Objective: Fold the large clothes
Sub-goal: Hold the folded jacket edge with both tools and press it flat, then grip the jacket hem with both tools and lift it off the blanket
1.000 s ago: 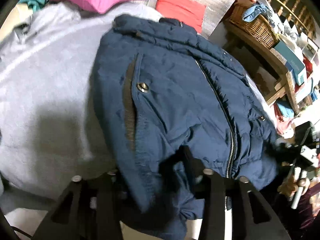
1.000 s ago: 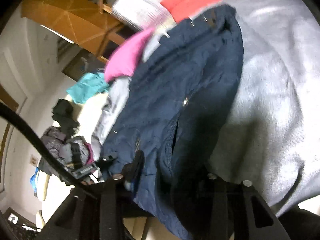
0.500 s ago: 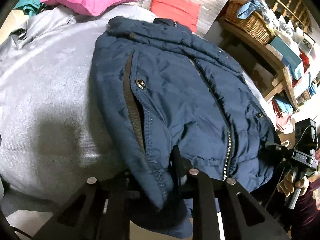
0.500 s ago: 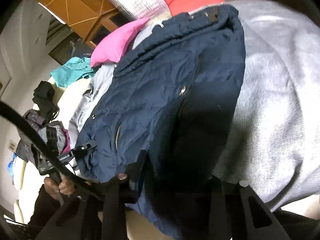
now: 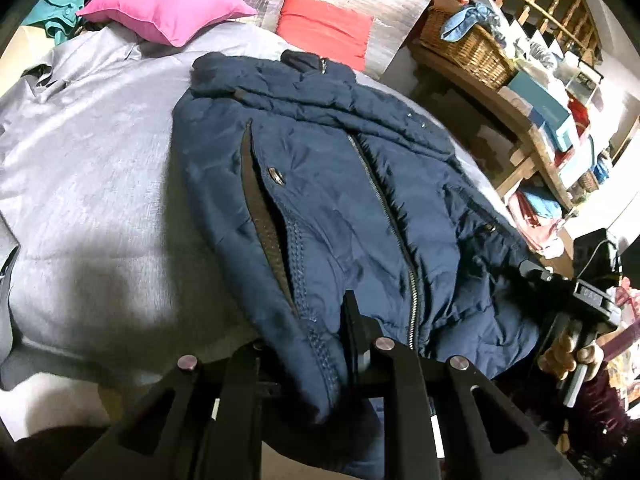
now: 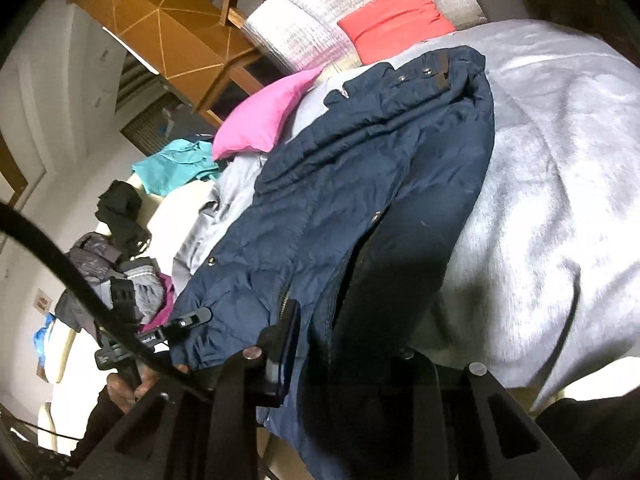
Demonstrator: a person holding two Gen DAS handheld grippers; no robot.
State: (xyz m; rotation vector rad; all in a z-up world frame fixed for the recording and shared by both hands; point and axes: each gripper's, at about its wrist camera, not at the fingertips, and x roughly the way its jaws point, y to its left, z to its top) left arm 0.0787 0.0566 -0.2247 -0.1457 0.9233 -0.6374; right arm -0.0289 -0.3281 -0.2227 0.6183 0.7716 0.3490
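Navy jacket (image 5: 332, 208) on grey bedcover (image 5: 92, 184); left gripper (image 5: 320, 356) and right gripper (image 6: 340, 360) both clamped on its hem; no label legible.

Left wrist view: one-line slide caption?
Left claw shut on navy jacket hem, jacket spread over grey blanket.

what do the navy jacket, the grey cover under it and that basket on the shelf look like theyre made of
Navy jacket: looks like a padded synthetic shell, matte with a faint sheen; puffy quilted creases, metal zip and snaps.
Grey cover: soft woven or brushed fabric, matte, slightly fuzzy.
Basket: woven wicker, tan; the weave shows.
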